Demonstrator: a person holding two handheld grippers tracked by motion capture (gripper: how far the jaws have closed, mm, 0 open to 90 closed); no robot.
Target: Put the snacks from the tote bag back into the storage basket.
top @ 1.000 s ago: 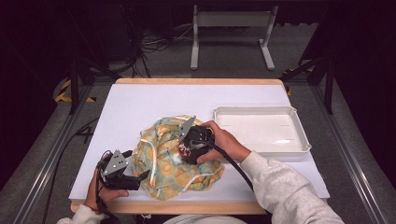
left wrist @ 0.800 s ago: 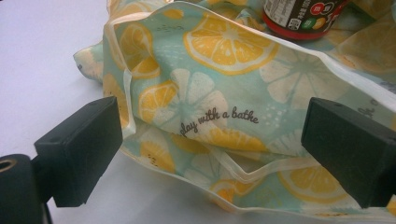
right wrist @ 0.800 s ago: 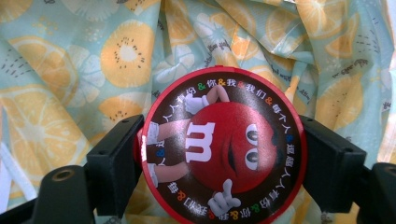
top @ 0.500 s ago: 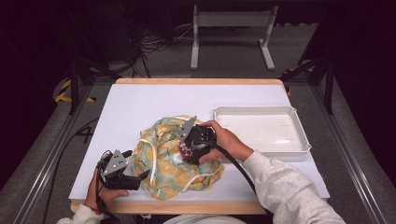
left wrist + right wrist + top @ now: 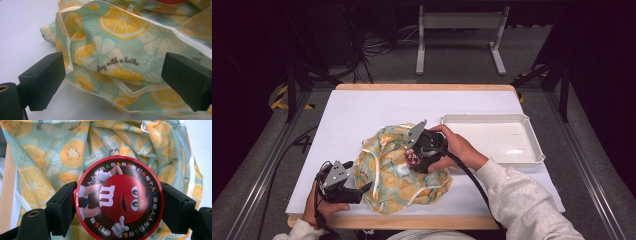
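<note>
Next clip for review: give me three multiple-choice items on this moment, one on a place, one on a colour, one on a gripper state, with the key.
1. Where is the white tray?
A. right of the lemon-print cloth bag
B. left of it
C. on top of it

2. What colour is the round M&M's tin?
A. blue
B. red
C. green

3. How is the left gripper?
A. shut on the tray
B. shut on the tin
C. open, jaws apart at the bag's edge

Key: 1 A, high view shows the tray at the right; 2 B, red lid and rim between the right gripper jaws; 3 C, wide gap between the jaws.

The fruit-print bag is soft, matt cloth; the round tin has a glossy printed lid; the counter is smooth, matt white with a wooden edge.
</note>
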